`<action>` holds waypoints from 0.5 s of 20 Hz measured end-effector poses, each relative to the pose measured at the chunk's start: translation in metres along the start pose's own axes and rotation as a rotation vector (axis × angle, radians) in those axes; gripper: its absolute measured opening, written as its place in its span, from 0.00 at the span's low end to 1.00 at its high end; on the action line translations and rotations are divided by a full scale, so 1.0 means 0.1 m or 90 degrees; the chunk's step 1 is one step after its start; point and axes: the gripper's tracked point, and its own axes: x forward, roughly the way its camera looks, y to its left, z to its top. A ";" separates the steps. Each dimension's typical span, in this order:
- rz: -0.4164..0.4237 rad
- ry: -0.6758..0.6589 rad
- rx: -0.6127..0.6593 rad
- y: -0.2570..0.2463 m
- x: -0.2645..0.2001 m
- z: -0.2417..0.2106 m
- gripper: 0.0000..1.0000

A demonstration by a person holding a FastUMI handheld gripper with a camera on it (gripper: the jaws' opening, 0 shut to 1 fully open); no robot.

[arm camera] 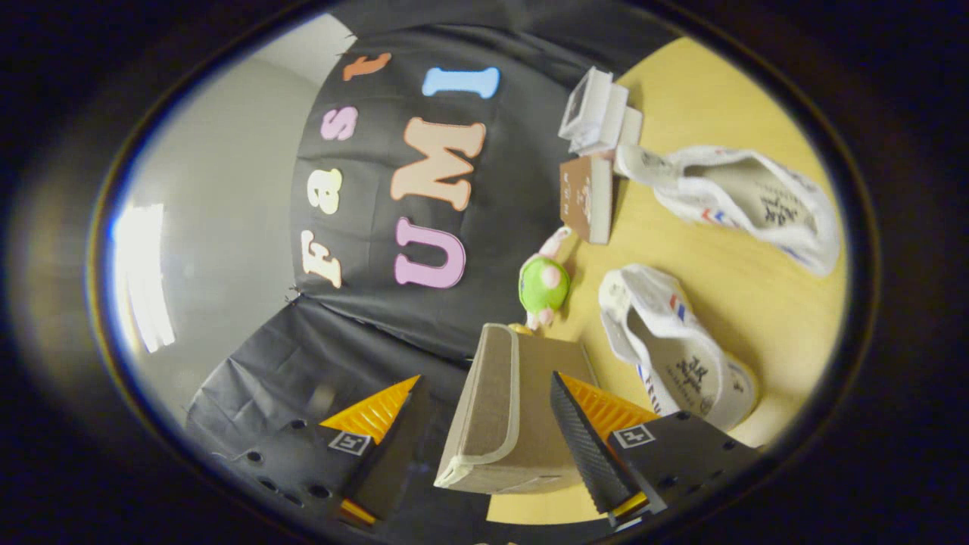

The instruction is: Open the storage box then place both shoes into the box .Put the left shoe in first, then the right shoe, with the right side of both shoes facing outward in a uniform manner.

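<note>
The view is rolled, so the yellow table (681,91) stands at the right. A beige fabric storage box (496,431) with a pale trimmed panel sits between my fingers. My gripper (486,377) is open and straddles that panel. One finger (583,431) lies close against the box's side, while the other finger (378,412) stands apart from it with a gap. Two white canvas shoes lie on the table beyond the box. The nearer shoe (681,356) is just past the close finger, and the farther shoe (746,197) lies beyond it with its opening showing.
A green and pink plush toy (543,281) stands just beyond the box. Farther on is a brown book-like block (587,198), then stacked white boxes (598,113) by the black cloth wall (424,303). A grey wall (227,189) rises behind.
</note>
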 end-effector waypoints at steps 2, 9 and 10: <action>-0.008 0.041 0.029 -0.10 0.03 -0.22 0.99; 0.023 0.128 0.055 0.05 0.15 -0.77 0.98; 0.030 0.124 0.062 0.09 0.06 -0.70 0.98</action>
